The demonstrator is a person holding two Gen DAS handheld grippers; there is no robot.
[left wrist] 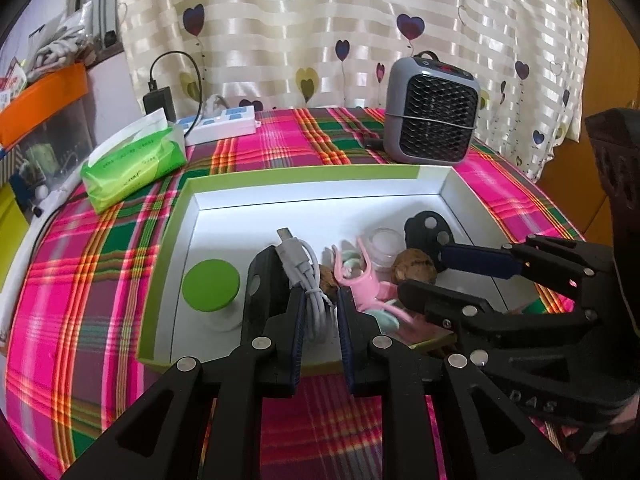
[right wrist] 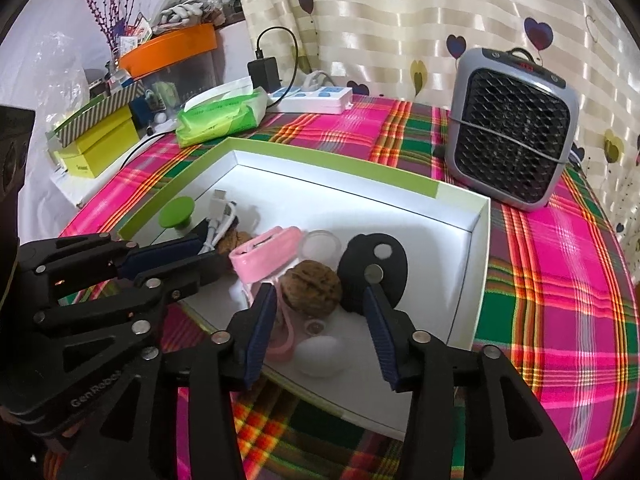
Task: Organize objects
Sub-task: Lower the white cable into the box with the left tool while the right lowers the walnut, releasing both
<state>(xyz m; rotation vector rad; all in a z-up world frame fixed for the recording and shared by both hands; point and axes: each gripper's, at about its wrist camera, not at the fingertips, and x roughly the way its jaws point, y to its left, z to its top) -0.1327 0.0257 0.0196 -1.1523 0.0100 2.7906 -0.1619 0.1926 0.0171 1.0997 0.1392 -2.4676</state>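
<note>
Left wrist view hides much of the box floor behind the two tools: the near rim of the box [left wrist: 168, 264] is covered by black fingers, and a small brown thing beside the cable is mostly hidden, so I cannot name it. Some pale green and pink bits under the pink holder [left wrist: 362, 280] are blurred and hard to make out. In the right wrist view a white rounded thing [right wrist: 320, 354] lies at the near edge, its kind unclear.

The left gripper [left wrist: 320, 308] has its jaws nearly together, with the bundled white cable [left wrist: 308, 280] between them; the gap is narrow, and whether the pads still press on the cable I cannot tell. The cable stands inside the box, just beside a green-capped jar [left wrist: 211, 292].

The right gripper [right wrist: 316, 312] stands with jaws apart, holding nothing. A walnut [right wrist: 312, 288] sits between its fingers on the box floor, not pressed by either pad. A clear little jar [right wrist: 320, 244] is just behind the walnut.

Around the box on the plaid tablecloth [left wrist: 100, 280] stand a grey heater [left wrist: 432, 116], a green tissue pack [left wrist: 132, 164] and a white power strip [left wrist: 224, 122], all outside the box.
</note>
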